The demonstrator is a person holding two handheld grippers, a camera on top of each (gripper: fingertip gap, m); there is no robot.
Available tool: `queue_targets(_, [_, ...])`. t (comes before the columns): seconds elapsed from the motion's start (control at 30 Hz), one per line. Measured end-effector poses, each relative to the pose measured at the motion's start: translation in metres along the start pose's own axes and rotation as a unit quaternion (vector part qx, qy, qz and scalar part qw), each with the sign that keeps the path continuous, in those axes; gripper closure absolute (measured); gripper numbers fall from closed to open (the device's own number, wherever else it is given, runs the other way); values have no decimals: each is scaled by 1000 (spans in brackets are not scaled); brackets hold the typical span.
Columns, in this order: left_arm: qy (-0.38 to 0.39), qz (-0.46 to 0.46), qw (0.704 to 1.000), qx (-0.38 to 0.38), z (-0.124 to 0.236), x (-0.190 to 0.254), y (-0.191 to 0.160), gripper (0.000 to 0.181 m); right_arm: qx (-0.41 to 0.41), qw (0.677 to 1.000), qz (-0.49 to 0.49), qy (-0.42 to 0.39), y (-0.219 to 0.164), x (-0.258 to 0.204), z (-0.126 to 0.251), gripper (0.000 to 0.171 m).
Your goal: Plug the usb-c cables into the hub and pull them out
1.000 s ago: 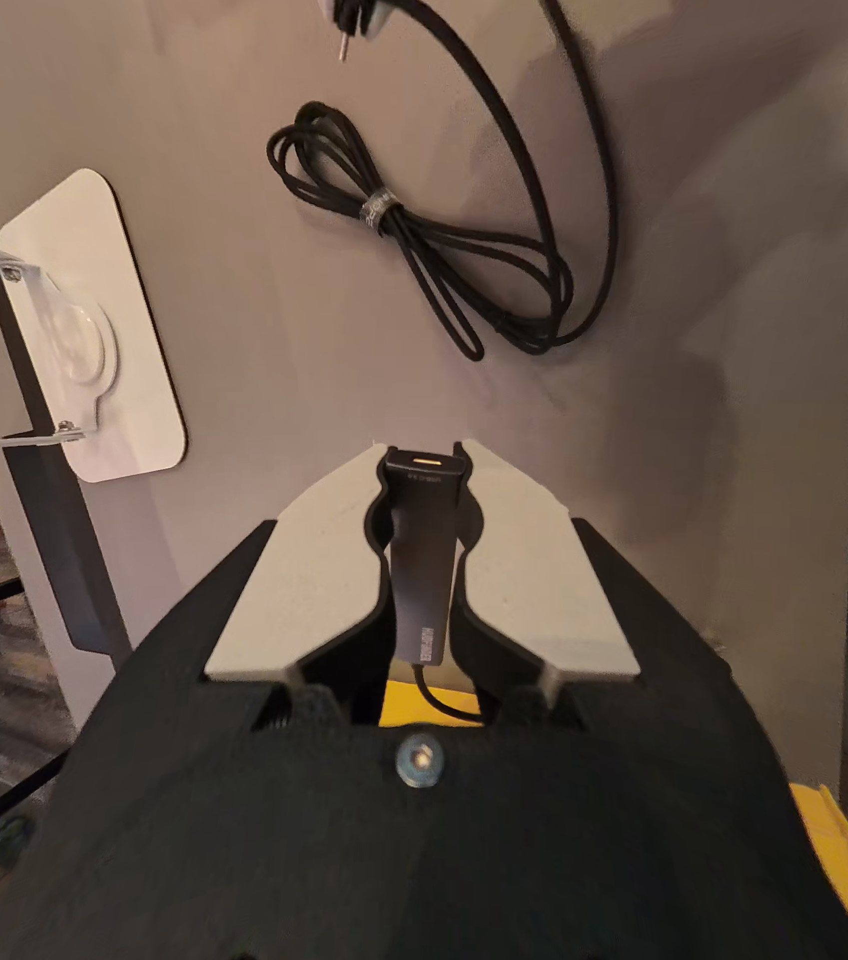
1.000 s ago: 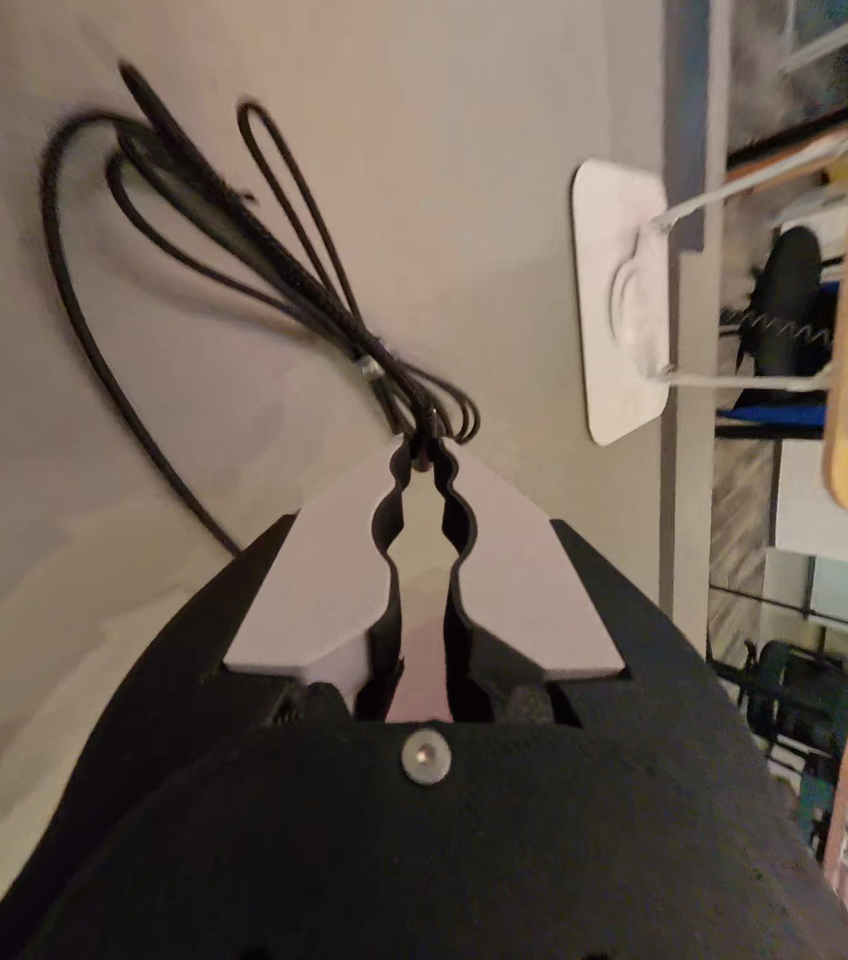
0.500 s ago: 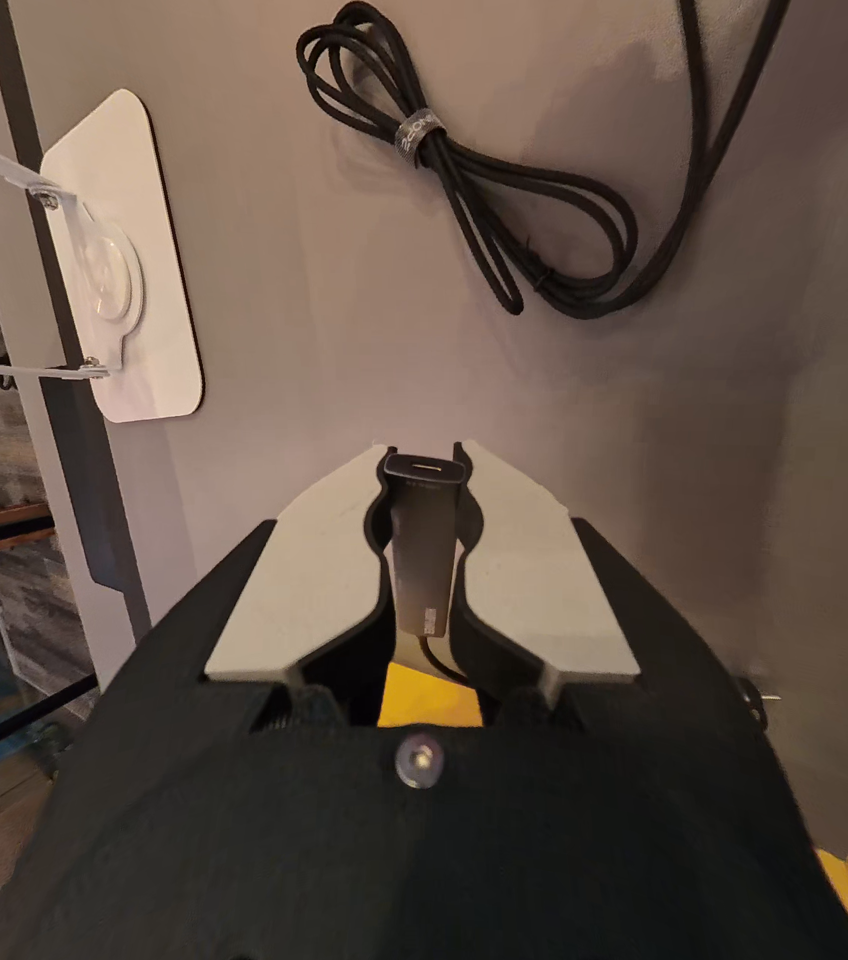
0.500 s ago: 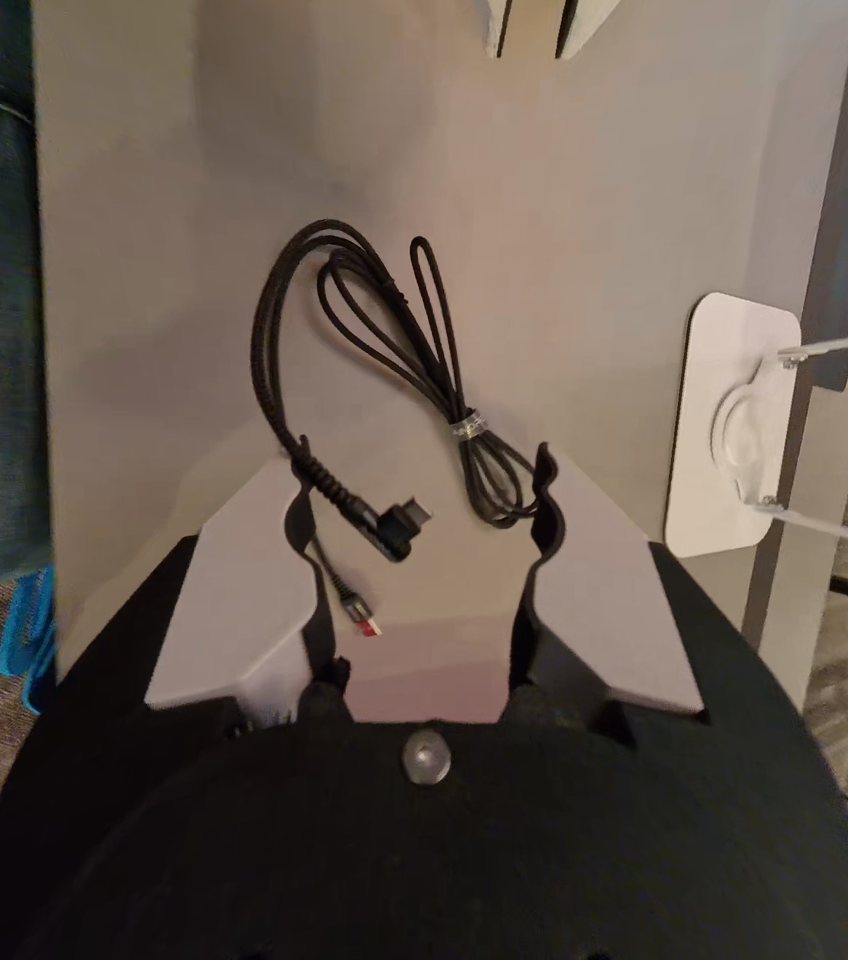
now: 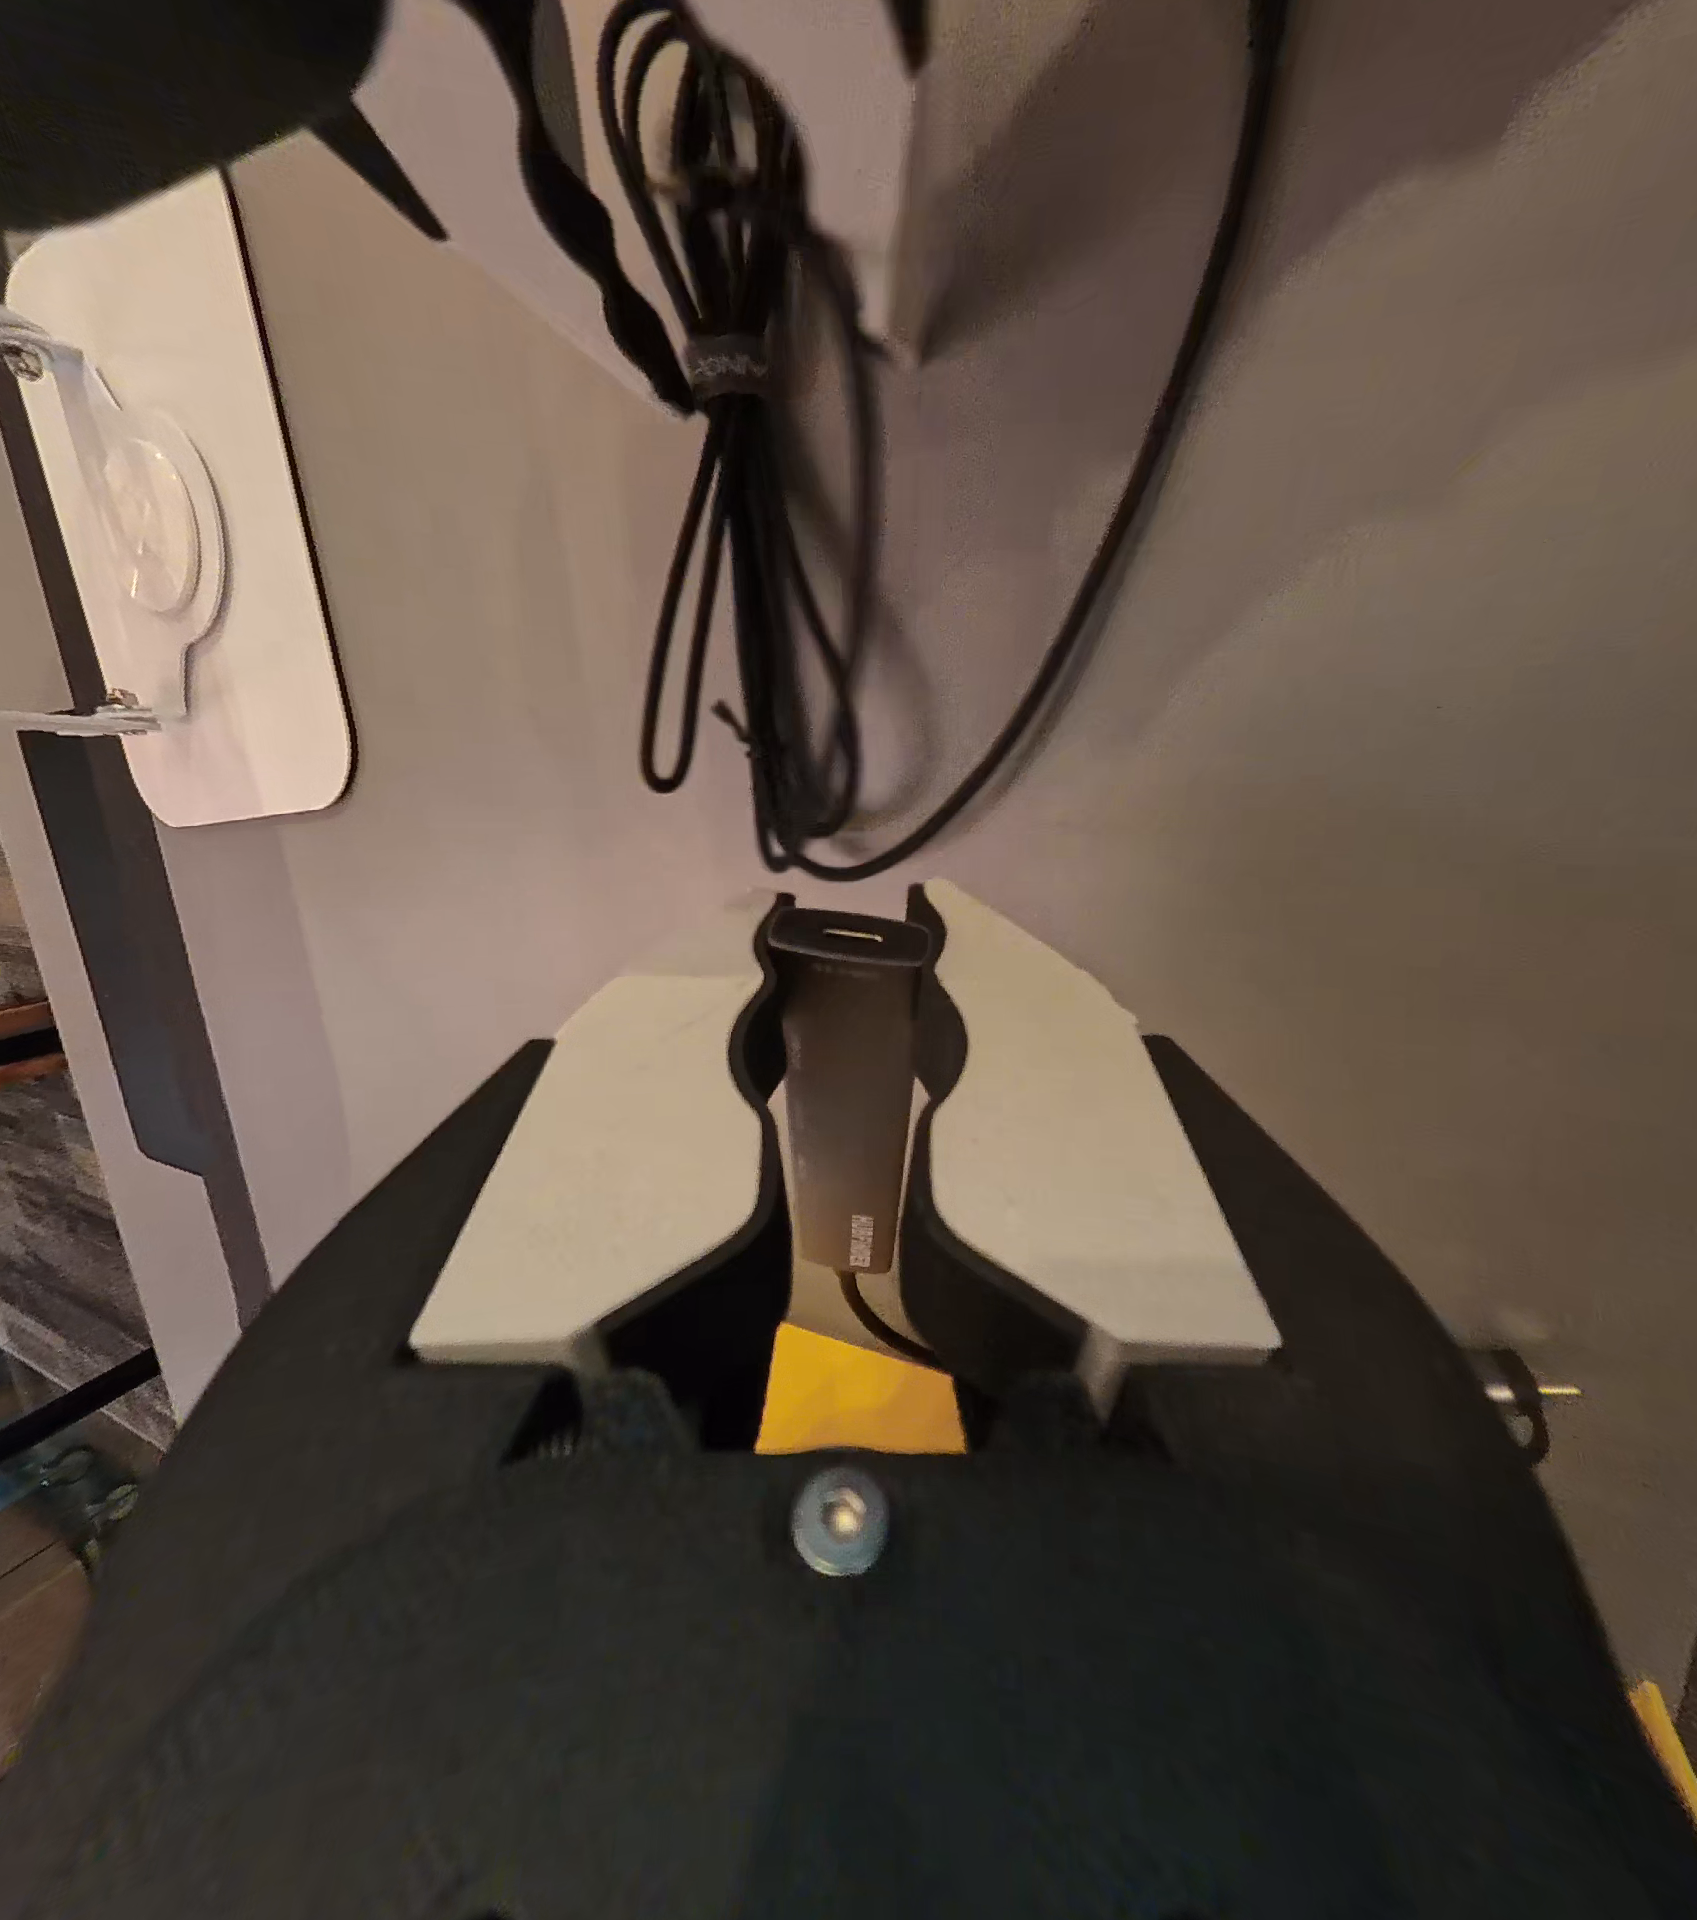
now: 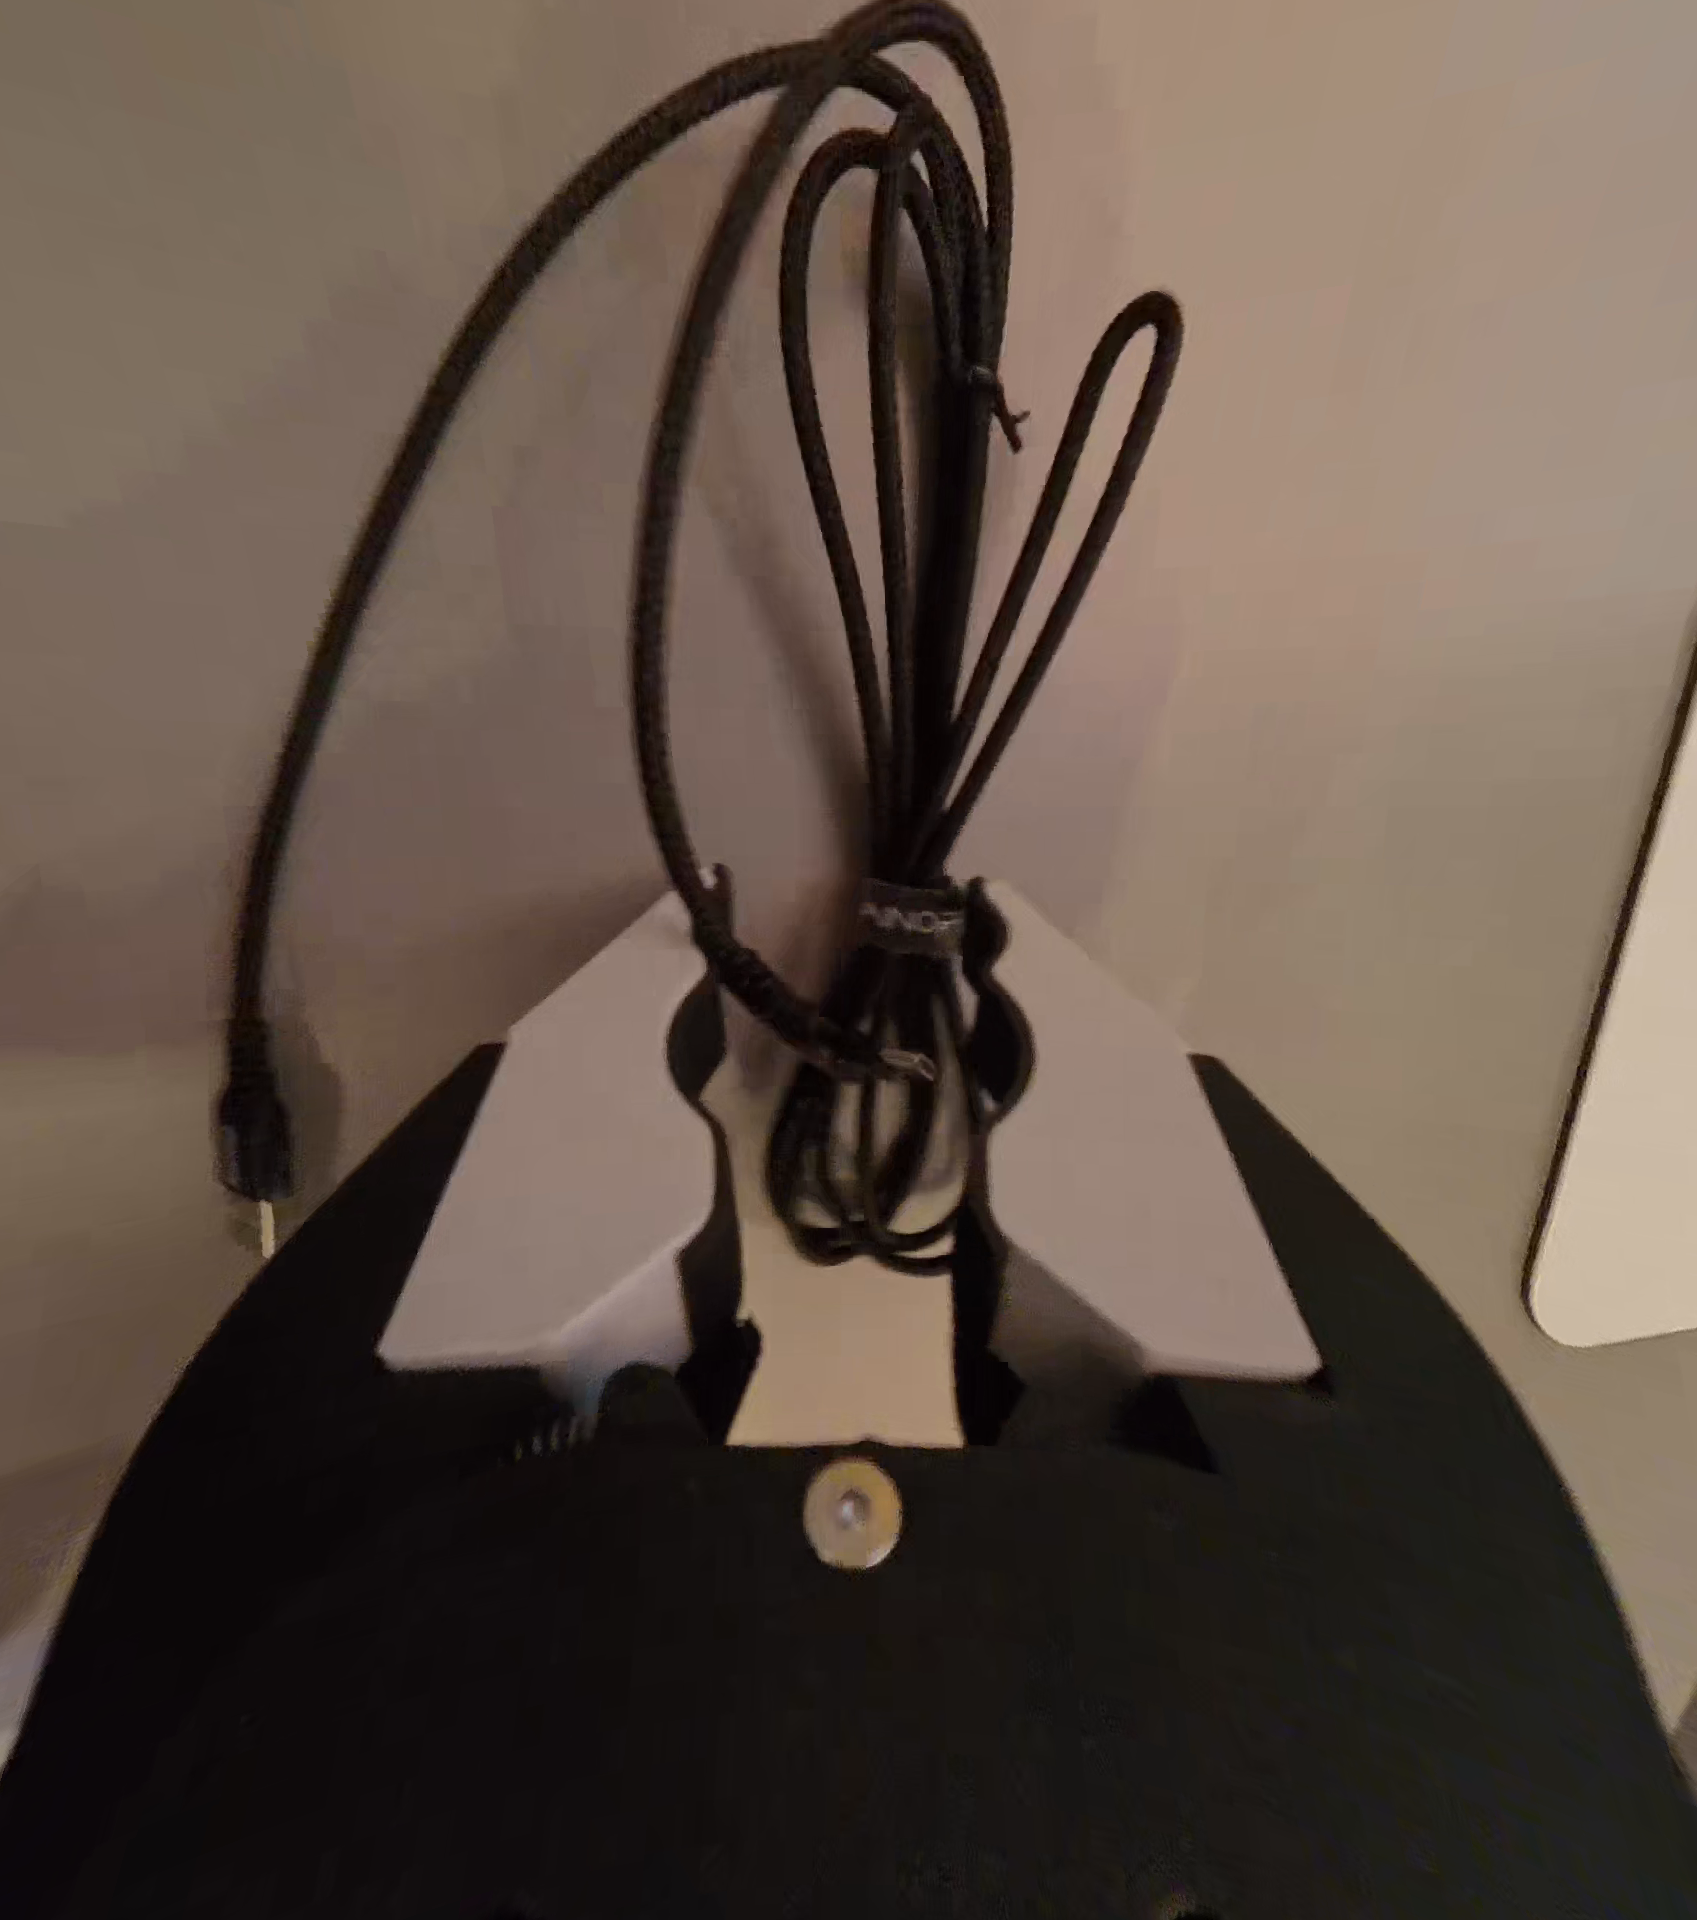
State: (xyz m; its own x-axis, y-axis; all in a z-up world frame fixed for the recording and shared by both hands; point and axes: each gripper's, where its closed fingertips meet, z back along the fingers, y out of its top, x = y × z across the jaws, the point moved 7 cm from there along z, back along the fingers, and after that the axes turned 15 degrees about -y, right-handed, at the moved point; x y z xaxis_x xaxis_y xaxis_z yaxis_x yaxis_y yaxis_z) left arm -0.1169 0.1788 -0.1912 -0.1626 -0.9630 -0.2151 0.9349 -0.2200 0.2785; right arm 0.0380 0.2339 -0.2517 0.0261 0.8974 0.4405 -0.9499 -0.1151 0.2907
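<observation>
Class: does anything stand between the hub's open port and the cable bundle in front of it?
Nothing visible does: the hub, held in the left tongs, faces the cable bundle across the grey table.

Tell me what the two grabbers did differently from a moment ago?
The right gripper, wide open over the table half a second ago, has moved onto the bundled black cable and narrowed its fingers around it near the strap; whether it truly grips yet is unclear. The cable's loose plug end now lies off to the left. The left gripper stayed shut on the hub.
</observation>
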Motion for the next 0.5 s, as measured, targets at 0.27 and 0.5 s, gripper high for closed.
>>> queue_targets(0.27, [5, 1, 1000, 3, -2, 1, -1, 162, -2, 998, -60, -32, -9, 16, -1, 160])
queue_targets(0.5, [34, 0, 999, 14, 5, -1, 1, 162, 87, 976, -144, -141, -22, 35, 99, 160])
